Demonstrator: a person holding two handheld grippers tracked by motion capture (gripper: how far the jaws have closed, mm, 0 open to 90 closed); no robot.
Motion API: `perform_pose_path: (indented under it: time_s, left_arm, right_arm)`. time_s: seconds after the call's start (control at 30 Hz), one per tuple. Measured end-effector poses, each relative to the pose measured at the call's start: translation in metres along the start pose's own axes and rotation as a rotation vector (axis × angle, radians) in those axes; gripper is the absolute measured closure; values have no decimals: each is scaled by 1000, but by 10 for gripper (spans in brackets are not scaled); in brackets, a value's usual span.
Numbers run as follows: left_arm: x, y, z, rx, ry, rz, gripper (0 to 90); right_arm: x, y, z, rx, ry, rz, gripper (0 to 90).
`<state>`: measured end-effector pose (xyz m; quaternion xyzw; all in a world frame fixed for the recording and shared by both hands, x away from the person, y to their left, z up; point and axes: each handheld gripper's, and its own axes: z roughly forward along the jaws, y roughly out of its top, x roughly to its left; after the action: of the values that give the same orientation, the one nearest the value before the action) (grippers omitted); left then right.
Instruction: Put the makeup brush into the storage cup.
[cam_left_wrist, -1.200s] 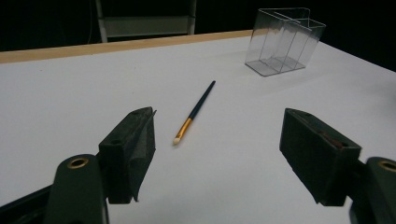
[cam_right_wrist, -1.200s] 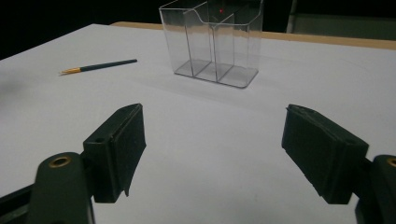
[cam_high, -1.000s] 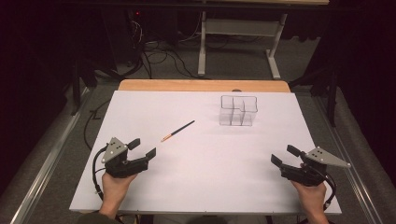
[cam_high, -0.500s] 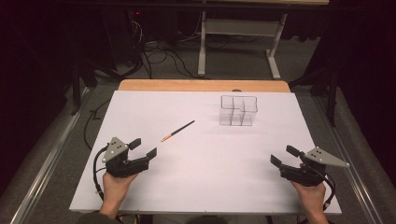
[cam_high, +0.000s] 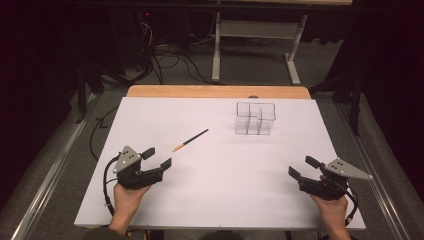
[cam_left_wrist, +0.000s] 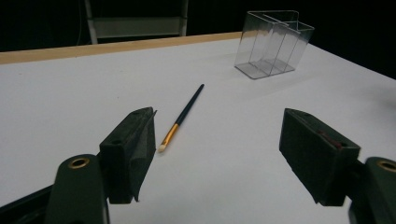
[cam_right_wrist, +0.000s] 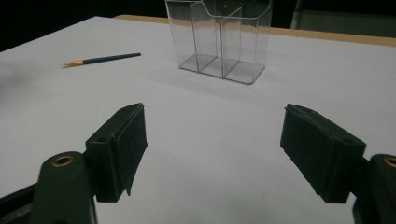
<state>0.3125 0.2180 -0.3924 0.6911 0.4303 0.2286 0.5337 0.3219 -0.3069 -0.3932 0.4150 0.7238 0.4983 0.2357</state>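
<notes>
paintbrush untouched, both hand-held grippers open and idle

while the paintbrush (cam_high: 190, 139) lies flat on the counter (cam_high: 220, 200), nothing shown counts as progress: no thing is held and none is in the organiser. the brush rests left of the counter's centre, lying on a slant with its pale bristle tip toward the near-left corner and its dark handle end pointing toward the far-right. it is well apart from the clear plastic organiser (cam_high: 255, 118), which stands upright toward the far edge, right of centre, all compartments empty as far as the walls allow a look.

left hand-held gripper (cam_high: 156, 157): near the near-left corner, jaws spread wide, holding nothing. in the left gripper view the brush (cam_left_wrist: 182, 116) lies ahead of the jaws, its tip just beyond the left jaw, not touching it. this is the closer gripper to the brush.

right hand-held gripper (cam_high: 305, 166): near the near-right corner, jaws also spread wide, empty. its own view looks toward the organiser (cam_right_wrist: 219, 39), well clear of it, with the brush (cam_right_wrist: 100, 59) farther off to the side.

judgement: work stands at the outset. likely remaining, in full: reach the brush, close on its handle, lift it, carry it to the organiser and stand it in a compartment.
</notes>
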Motion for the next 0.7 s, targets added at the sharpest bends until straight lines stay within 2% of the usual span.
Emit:
perform_pose_path:
  time_s: [0.3,0.47,0.7]
  left_arm:
    - [-2,6,5,-1,-3,13,279]
    - [-2,10,8,0,-8,-25,280]
    - [-5,20,9,-2,-4,-3,280]
  right_arm:
    - [0,0,1,3,-2,-2,241]
    - [-2,0,-1,-7,-7,7,241]
    - [-1,0,-1,-7,-6,6,242]
